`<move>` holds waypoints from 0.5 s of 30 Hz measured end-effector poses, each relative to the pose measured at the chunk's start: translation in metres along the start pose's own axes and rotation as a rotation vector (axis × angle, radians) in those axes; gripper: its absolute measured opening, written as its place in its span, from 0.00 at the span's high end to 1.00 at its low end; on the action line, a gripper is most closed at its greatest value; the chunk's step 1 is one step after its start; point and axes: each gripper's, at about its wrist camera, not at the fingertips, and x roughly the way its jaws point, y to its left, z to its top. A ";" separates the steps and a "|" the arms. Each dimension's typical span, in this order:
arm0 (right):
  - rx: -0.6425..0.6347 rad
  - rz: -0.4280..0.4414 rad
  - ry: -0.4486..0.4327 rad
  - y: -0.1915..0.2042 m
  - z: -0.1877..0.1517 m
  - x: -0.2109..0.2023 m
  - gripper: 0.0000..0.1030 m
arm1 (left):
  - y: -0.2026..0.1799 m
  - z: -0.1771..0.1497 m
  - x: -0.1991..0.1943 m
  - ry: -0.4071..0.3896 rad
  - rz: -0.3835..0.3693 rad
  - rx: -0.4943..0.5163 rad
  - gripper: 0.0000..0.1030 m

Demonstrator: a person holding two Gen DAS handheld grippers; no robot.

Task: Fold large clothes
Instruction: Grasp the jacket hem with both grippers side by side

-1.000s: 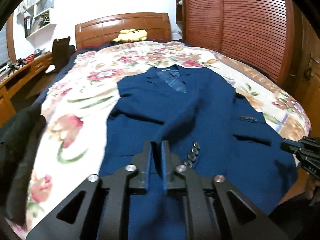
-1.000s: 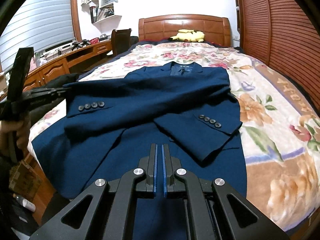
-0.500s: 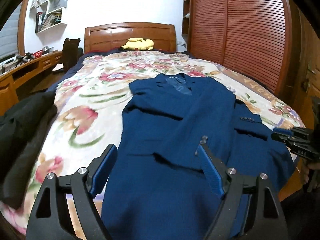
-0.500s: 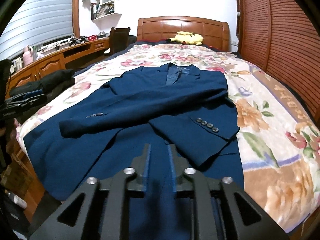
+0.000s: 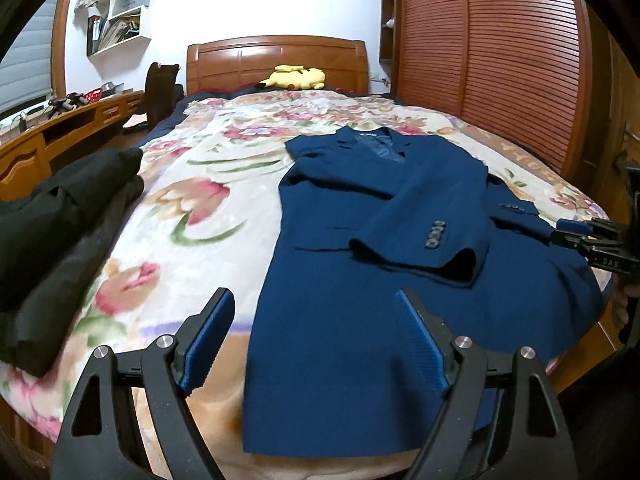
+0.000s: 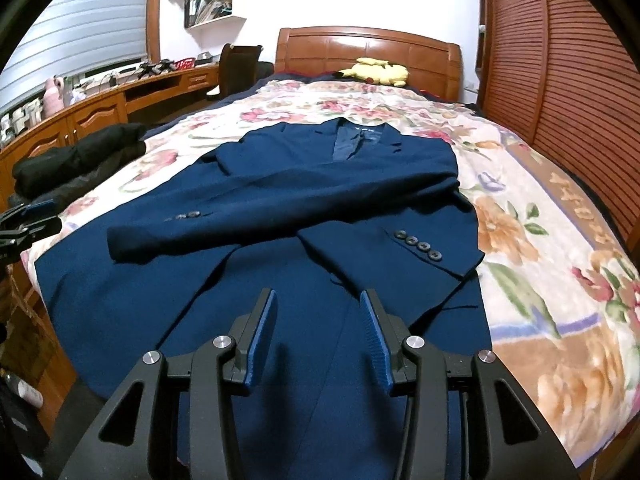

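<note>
One navy jacket (image 5: 360, 320) lies flat on the floral bed (image 5: 192, 216), both sleeves crossed over its front, four buttons on each cuff. My left gripper (image 5: 320, 336) hangs wide open above its hem; my right gripper (image 6: 318, 332) is opening, empty. One yellow plush toy (image 6: 378, 71) rests by the wooden headboard.

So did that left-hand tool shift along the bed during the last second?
Yes. The left tongs slid toward the blue jacket's left hem edge: the floral blanket now shows between their open tips, and the headboard sits further right in the left wrist view.
</note>
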 end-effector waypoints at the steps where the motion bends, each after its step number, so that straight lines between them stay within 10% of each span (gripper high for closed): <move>1: -0.013 0.001 0.005 0.000 0.000 0.000 0.56 | 0.003 -0.003 0.000 0.002 0.001 -0.005 0.20; 15: -0.025 -0.095 0.056 -0.047 -0.023 -0.051 0.56 | 0.027 -0.030 0.005 0.048 -0.014 -0.037 0.34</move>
